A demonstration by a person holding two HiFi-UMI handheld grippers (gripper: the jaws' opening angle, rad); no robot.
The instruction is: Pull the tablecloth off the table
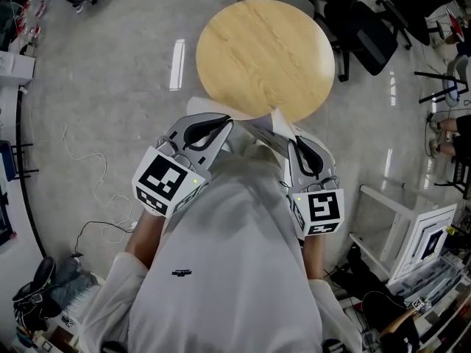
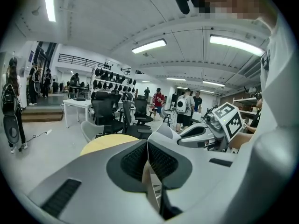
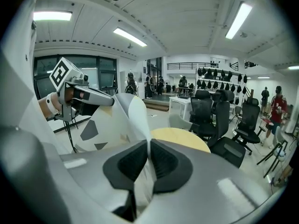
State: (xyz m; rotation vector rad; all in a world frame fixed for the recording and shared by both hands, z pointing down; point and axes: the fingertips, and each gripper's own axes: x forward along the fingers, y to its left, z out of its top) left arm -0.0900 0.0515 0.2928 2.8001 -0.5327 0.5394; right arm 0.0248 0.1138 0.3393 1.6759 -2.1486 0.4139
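Observation:
The round wooden table (image 1: 265,57) stands bare on the floor ahead of me. The tablecloth (image 1: 274,122), pale with grey patches, is off it and hangs bunched between both grippers close to my chest. My left gripper (image 1: 223,126) is shut on one edge of the cloth (image 2: 162,129), and a thin fold runs between its pads (image 2: 135,160). My right gripper (image 1: 288,137) is shut on another edge; the cloth (image 3: 114,122) rises in a fold from its jaws toward the left gripper (image 3: 88,94). The table top (image 3: 180,138) shows just beyond the right gripper's jaws (image 3: 149,146).
Black office chairs (image 1: 364,28) crowd behind and to the right of the table. Cables (image 1: 96,197) trail over the floor at the left, and a white frame (image 1: 412,226) stands at the right. Several people (image 2: 187,107) stand farther back in the room.

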